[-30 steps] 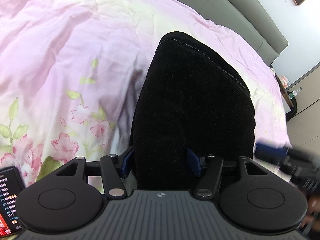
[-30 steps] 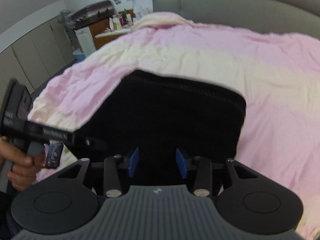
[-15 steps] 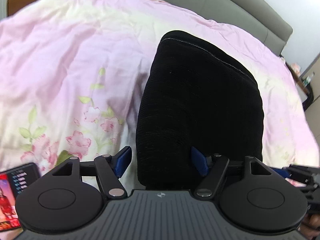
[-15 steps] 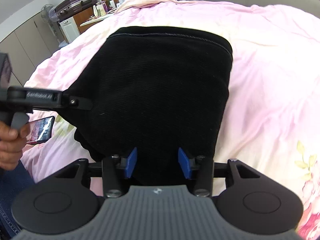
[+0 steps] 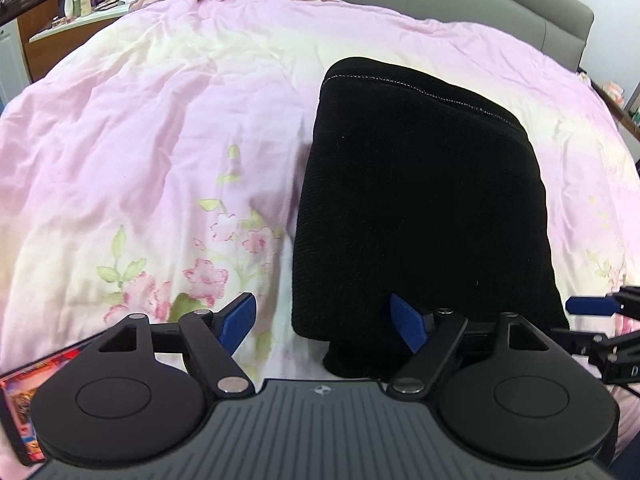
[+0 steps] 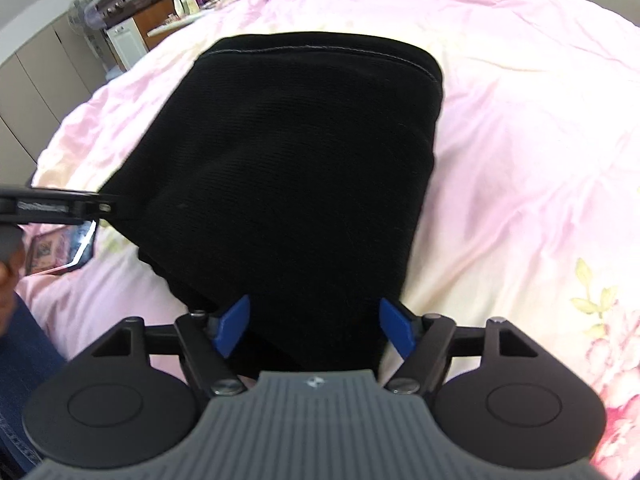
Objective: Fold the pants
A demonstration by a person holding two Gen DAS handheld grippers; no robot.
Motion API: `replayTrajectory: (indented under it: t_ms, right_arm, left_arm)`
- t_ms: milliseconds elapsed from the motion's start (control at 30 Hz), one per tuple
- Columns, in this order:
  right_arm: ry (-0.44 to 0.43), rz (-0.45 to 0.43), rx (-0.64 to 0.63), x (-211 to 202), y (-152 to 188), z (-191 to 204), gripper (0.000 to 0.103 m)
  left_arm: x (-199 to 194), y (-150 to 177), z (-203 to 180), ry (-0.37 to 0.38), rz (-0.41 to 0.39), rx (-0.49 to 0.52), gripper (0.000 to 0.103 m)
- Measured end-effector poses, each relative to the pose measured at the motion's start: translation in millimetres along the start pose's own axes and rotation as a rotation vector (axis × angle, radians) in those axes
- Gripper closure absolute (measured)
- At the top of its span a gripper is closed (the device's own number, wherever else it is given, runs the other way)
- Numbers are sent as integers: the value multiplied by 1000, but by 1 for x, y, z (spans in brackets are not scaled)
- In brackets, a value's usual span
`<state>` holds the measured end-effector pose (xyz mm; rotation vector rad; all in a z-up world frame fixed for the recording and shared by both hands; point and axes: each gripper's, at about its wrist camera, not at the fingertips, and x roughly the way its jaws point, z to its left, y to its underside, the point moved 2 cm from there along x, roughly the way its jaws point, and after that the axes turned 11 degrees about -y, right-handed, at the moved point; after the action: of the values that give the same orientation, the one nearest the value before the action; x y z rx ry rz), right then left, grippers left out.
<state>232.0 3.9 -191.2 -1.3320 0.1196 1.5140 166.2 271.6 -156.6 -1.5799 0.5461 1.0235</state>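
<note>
The black pants [image 5: 424,200] lie folded into a thick rectangle on the pink floral bedspread [image 5: 160,140], stitched hem at the far end. My left gripper [image 5: 324,322] is open at the near left corner of the pants, its blue pads wide apart and holding nothing. In the right wrist view the pants [image 6: 292,168] fill the middle. My right gripper [image 6: 314,326] is open over their near edge, pads apart on either side of the cloth. The right gripper also shows at the right edge of the left wrist view [image 5: 600,320].
A phone with a lit screen [image 5: 24,396] lies on the bed by the near left corner; it also shows in the right wrist view [image 6: 60,248]. A grey headboard [image 5: 500,4] runs along the far side. A cluttered dresser [image 6: 160,12] stands beyond the bed's left.
Both grippers have drawn back toward the near edge of the pants and their jaws have opened wider. The pants stay folded flat on the bed.
</note>
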Motion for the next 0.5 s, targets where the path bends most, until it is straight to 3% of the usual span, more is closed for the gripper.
replayTrajectory:
  t_ms: [200, 300, 400, 500]
  right_arm:
    - [12, -55, 43, -17, -15, -21, 32]
    - [6, -79, 66, -21, -25, -33, 22]
    - [-57, -115, 144, -17, -33, -49, 17]
    - [-154, -157, 263, -9, -35, -69, 12]
  left_arm:
    - [-20, -17, 8, -68, -14, 29, 14]
    - [-28, -30, 10, -105, -43, 40, 16]
    - [-27, -48, 14, -24, -53, -7, 16]
    - [-16, -64, 17, 145, -72, -76, 13]
